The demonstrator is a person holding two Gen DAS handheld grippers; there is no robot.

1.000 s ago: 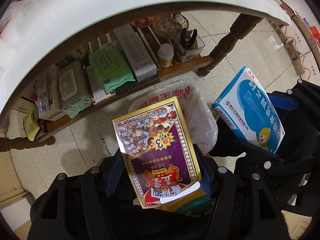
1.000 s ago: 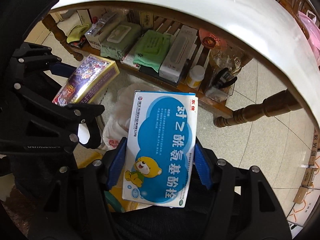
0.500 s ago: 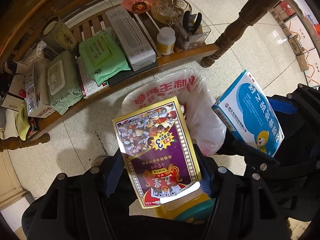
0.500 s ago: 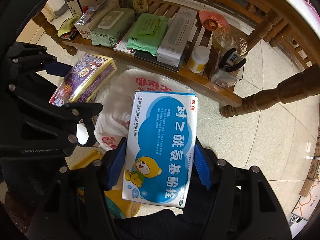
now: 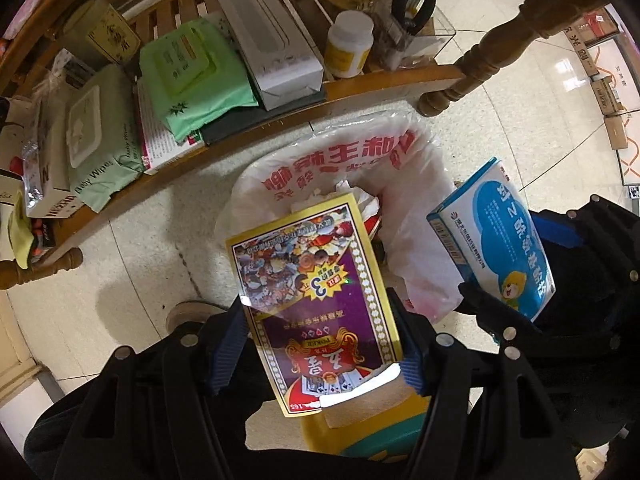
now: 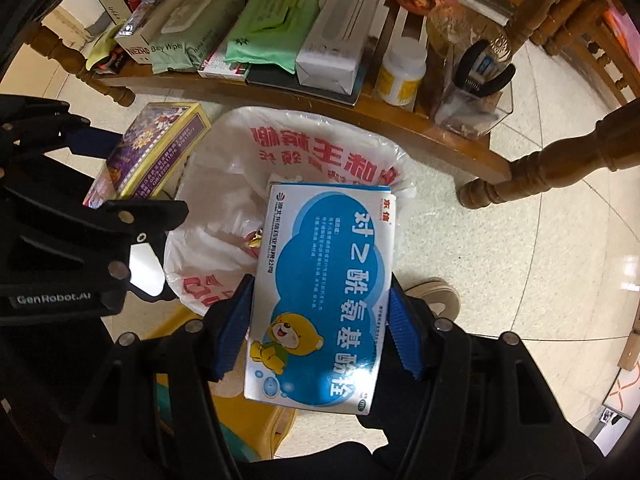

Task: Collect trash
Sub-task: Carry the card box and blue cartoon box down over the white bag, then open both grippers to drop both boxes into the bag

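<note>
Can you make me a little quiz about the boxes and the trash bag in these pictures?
1. True or false: the left gripper is empty.
2. What does the right gripper hold? A) a white pill bottle B) a blue and white medicine box C) a pack of baby wipes
3. Fill in: below both boxes sits an open white ____ with red writing.

Key:
1. False. It is shut on the purple and gold playing card box.
2. B
3. plastic trash bag
</note>
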